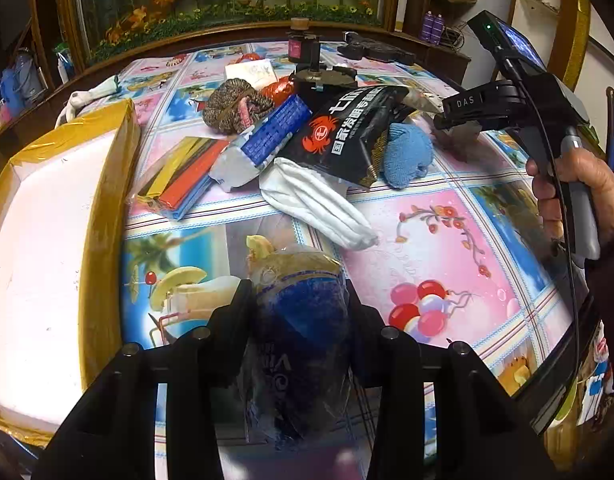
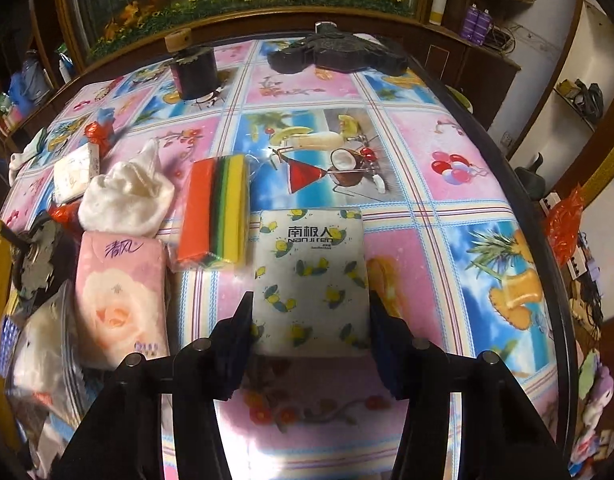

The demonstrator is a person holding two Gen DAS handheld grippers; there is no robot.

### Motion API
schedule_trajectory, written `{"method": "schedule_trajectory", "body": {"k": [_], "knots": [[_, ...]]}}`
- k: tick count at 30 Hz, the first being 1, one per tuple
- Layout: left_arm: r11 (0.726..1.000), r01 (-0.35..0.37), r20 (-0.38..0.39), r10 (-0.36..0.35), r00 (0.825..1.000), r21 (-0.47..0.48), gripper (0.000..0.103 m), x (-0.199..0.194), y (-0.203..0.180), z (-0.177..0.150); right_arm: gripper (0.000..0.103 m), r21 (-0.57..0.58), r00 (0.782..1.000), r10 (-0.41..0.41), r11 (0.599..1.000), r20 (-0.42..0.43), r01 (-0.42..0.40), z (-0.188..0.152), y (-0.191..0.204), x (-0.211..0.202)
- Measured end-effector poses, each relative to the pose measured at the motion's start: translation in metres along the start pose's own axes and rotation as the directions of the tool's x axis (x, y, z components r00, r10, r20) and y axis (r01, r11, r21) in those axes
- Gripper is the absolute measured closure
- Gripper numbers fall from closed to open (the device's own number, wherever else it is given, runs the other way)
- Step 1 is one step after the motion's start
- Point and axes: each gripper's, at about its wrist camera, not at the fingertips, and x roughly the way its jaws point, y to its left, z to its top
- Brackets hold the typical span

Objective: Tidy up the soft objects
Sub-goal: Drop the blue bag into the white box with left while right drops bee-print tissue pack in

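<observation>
Here the left gripper (image 1: 299, 304) is clamped on a blue bag (image 1: 297, 320) in clear wrap, held just above the table (image 1: 435, 248); the bag fills the gap between both fingers. The right gripper (image 2: 311, 320) straddles a lemon-print tissue pack (image 2: 311, 276) lying flat on the table; its fingers sit at the pack's two near edges, and whether the pads press cannot be told. Left of that pack lie a striped cloth pack (image 2: 217, 216), a pink tissue pack (image 2: 121, 300) and a white sock (image 2: 125, 196). In the left view a white box (image 1: 39, 248) with yellow tape stands at the table's left edge; beyond the bag lie a folded white cloth (image 1: 319, 204), a black pouch (image 1: 347, 136) and a blue knit item (image 1: 407, 152); a hand (image 1: 575, 196) holds the right gripper's handle.
</observation>
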Motion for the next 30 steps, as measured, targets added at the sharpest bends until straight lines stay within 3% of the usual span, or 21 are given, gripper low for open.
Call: {"method": "schedule_trajectory", "body": {"k": [16, 24, 30], "knots": [[1.0, -0.028, 0.14, 0.028, 0.99, 0.002, 0.064, -0.063, -0.003, -0.01, 0.052, -0.028, 0.987, 0.08, 0.997, 0.141, -0.077, -0.058, 0.01, -0.108], [0.997, -0.043, 0.177, 0.053, 0.983, -0.059, 0.064, -0.08, 0.022, -0.011, 0.052, -0.108, 0.972, 0.168, 0.983, 0.166, -0.151, -0.077, 0.045, -0.154], [0.992, -0.043, 0.187, 0.064, 0.98, -0.118, 0.064, -0.084, 0.056, -0.006, 0.052, -0.16, 0.961, 0.24, 0.963, 0.139, -0.217, -0.077, 0.079, -0.16]]}}
